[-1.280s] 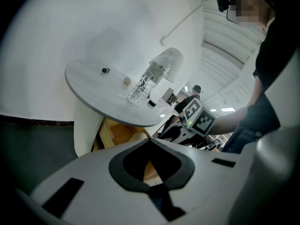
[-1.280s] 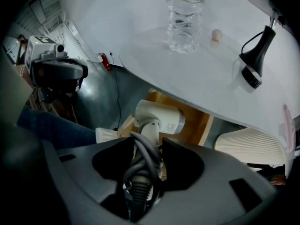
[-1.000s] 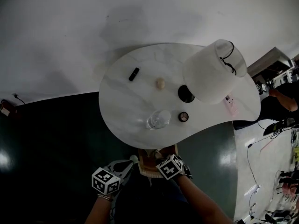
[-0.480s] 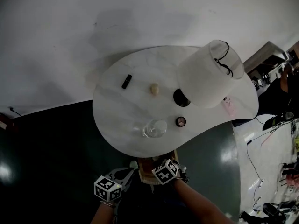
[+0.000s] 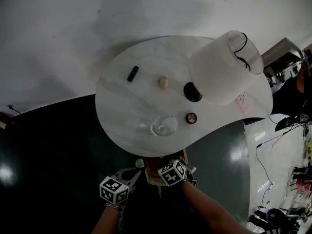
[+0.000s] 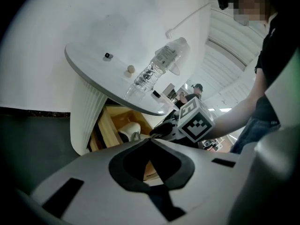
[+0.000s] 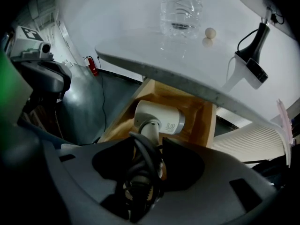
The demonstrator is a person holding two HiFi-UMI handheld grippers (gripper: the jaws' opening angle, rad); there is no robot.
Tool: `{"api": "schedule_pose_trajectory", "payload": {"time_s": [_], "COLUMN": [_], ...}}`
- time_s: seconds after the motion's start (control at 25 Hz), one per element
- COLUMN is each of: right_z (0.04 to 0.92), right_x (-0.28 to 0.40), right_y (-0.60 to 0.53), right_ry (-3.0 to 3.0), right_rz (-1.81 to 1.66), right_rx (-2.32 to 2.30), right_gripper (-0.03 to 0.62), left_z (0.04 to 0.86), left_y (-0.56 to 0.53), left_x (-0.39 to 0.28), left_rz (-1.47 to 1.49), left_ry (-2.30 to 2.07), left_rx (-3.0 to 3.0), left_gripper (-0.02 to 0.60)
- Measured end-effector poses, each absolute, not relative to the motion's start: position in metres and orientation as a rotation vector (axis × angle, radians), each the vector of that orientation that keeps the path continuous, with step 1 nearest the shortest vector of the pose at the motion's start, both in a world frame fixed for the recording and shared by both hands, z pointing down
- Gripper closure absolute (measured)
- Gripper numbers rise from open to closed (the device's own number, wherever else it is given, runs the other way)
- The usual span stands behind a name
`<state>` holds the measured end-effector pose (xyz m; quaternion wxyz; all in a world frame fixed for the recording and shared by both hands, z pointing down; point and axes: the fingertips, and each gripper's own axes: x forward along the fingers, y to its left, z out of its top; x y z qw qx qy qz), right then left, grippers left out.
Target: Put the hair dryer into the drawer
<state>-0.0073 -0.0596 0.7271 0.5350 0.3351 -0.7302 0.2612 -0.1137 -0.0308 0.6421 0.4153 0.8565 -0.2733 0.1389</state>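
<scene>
One hair dryer, one drawer, two grippers. Low in the head view, the right gripper reaches under the table, clamped on the dryer's handle and coiled cord, with the white head inside the open drawer. The left gripper hangs beside it (jaws together, empty). One bottle sits on the table above.

Seen from your head, the table overhangs most of the drawer; beneath it, the hair dryer has its handle lost behind its coiled cord.

One hair dryer, one drawer, one bottle, two hand-held grippers
</scene>
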Motion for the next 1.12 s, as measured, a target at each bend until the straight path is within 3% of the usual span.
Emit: {"api": "schedule_pose_trajectory", "payload": {"time_s": [1.12], "right_z": [0.756], "right_x": [-0.016], "right_y": [-0.067], "right_ry": [-1.763], "right_rz": [0.488], "right_rx": [0.820], "right_gripper": [0.391], "left_z": [0.659], "left_y": [-0.028], "left_x": [-0.107], "left_rz": [0.384], "left_ry": [-0.653], "left_rx": [2.139], "left_gripper": [0.574]}}
